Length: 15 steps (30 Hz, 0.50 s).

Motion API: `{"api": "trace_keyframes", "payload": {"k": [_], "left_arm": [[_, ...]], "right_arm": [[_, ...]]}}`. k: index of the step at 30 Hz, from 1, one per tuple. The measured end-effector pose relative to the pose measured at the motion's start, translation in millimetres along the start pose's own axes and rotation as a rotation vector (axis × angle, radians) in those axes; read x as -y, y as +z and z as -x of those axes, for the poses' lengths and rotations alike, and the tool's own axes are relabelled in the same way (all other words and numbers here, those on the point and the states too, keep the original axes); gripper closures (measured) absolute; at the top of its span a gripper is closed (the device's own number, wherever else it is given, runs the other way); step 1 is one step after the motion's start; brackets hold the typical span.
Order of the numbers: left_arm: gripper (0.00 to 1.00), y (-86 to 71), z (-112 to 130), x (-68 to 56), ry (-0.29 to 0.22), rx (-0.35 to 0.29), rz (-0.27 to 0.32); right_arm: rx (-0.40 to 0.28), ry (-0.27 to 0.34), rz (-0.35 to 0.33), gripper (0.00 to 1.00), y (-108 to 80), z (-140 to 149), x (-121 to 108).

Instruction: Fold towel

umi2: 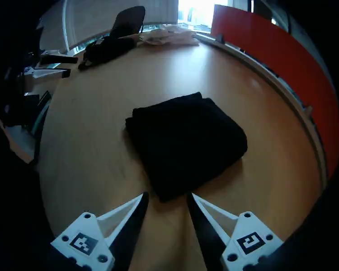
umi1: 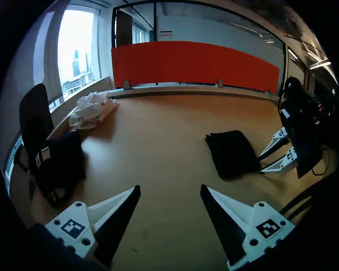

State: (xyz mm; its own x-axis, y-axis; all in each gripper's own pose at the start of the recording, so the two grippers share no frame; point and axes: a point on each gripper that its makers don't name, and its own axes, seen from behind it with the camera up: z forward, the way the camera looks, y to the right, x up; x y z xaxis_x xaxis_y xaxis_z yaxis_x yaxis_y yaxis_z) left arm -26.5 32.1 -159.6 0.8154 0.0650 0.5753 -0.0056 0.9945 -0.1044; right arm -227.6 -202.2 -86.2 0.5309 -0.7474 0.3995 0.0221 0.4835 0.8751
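A black towel (umi1: 230,153) (umi2: 187,140) lies folded into a thick rectangle on the wooden table (umi1: 169,131) (umi2: 92,149). My right gripper (umi2: 167,197) (umi1: 261,165) is open and low over the table. Its fingertips stand on either side of the towel's near corner without pressing on it. My left gripper (umi1: 169,189) (umi2: 65,65) is wide open with nothing between its fingers. It hovers over bare table, well short of the towel and across from the right gripper.
A crumpled white cloth pile (umi1: 90,110) (umi2: 169,36) sits at the table's far edge by the window. A black bundle (umi1: 58,167) (umi2: 108,47) and a dark chair (umi1: 34,117) are near it. A red partition (umi1: 192,63) (umi2: 282,58) runs along one table edge.
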Motion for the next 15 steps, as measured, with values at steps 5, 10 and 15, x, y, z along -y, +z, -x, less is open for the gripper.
{"api": "trace_keyframes", "payload": {"k": [5, 10, 15], "left_arm": [[0.01, -0.3, -0.3, 0.1, -0.003, 0.000, 0.000], [0.01, -0.5, 0.5, 0.8, -0.004, 0.002, -0.001], [0.01, -0.6, 0.3, 0.8, -0.004, 0.001, -0.001]], "right_arm": [[0.002, 0.018, 0.011, 0.50, 1.6, 2.0, -1.2], [0.005, 0.027, 0.032, 0.60, 2.4, 3.5, -5.1], [0.001, 0.051, 0.054, 0.66, 1.6, 4.2, -11.4]]}}
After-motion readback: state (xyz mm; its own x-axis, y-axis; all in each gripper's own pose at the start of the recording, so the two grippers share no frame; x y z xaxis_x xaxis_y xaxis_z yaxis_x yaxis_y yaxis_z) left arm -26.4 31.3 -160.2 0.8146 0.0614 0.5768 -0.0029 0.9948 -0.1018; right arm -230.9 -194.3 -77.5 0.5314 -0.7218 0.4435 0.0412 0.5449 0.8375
